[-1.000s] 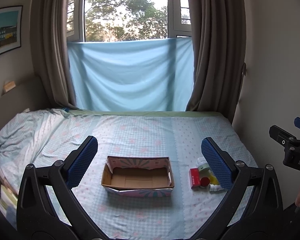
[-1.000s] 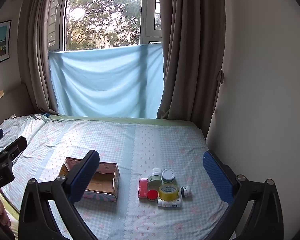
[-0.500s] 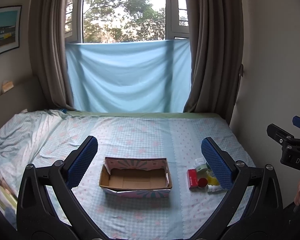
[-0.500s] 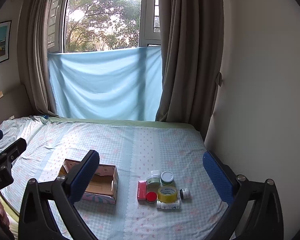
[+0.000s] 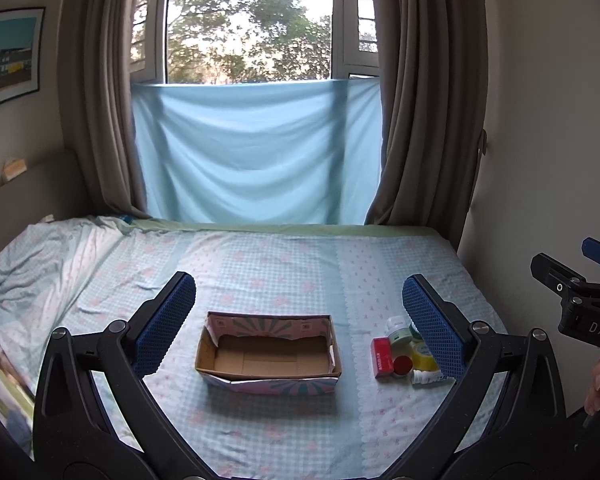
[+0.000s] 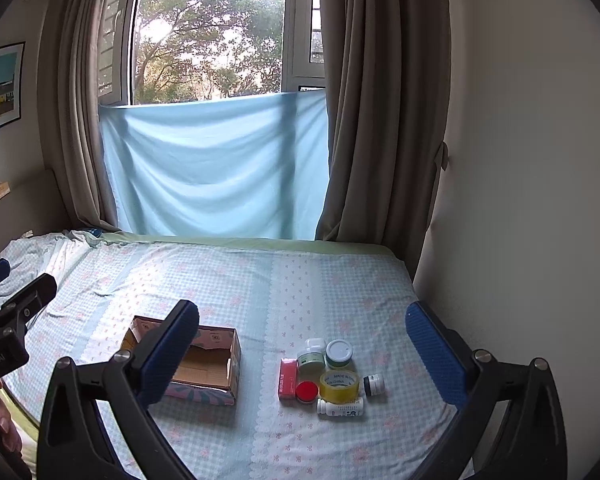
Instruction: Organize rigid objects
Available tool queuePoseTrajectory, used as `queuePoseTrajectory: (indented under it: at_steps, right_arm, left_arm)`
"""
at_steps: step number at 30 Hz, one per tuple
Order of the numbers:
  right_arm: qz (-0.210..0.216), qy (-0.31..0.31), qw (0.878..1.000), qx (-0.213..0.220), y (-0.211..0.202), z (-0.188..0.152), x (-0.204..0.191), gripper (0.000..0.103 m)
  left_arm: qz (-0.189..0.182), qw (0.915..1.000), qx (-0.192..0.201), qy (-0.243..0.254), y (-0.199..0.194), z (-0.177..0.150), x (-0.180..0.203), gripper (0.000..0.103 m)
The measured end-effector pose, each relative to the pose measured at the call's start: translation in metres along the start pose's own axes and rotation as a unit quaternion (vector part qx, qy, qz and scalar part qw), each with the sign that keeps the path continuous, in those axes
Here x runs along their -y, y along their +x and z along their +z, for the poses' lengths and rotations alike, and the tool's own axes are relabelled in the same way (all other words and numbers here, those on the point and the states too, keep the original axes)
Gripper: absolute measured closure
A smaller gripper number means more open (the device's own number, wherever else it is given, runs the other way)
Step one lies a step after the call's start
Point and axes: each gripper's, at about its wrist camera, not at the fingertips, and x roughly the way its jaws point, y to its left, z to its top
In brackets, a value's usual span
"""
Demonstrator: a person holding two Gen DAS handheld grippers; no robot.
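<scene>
Seven small rigid things sit in a tight cluster on the bed (image 6: 260, 280), and none of them is in the cardboard box (image 5: 269, 354) yet, so I judge the sorting has not begun. I hold both grippers above the near edge of the bed, and neither touches anything. The left gripper (image 5: 298, 324) has its jaws spread wide and empty, with the open box framed between them. The right gripper (image 6: 302, 350) is equally wide and empty, and in its view the cluster lies between the fingers and further out, low on the bed.

The cluster is to the right of the box with a strip of bare sheet between. I can pick out a red carton (image 6: 288, 378), a red cap (image 6: 307, 392), a yellow tape roll (image 6: 339, 384), a green-labelled jar (image 6: 311, 356), a white-lidded jar (image 6: 339, 353), a small dark-banded pot (image 6: 374, 384) and a white bottle (image 6: 340, 407). The bottle lies on its side at the near edge, its long axis running left to right across the right gripper's line of approach.

My right hand is clearly the nearer one. I judge the bottle the easiest first pick, and I would turn the jaws so the fingers close across its narrow body.
</scene>
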Motion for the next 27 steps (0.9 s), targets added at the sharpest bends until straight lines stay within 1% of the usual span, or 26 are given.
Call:
queuePoseTrajectory:
  at_steps: [13, 20, 23, 27]
  right_arm:
    - [0.0, 0.001, 1.0, 0.0, 0.0, -0.001, 0.0, 0.0]
    - [0.004, 0.011, 1.0, -0.003, 0.002, -0.003, 0.002, 0.0]
    - [-0.002, 0.015, 1.0, -0.003, 0.005, -0.006, 0.006, 0.0]
    - [-0.009, 0.026, 0.999, -0.017, 0.016, -0.013, 0.015, 0.0]
  left_arm:
    - [0.0, 1.0, -0.002, 0.004, 0.002, -0.001, 0.002, 0.0]
    - [-0.007, 0.9999, -0.013, 0.006, 0.013, 0.001, 0.0, 0.0]
    - [-0.02, 0.9994, -0.025, 0.01, 0.025, 0.005, -0.001, 0.0]
    - [-0.043, 0.9975, -0.047, 0.03, 0.048, 0.008, 0.006, 0.0]
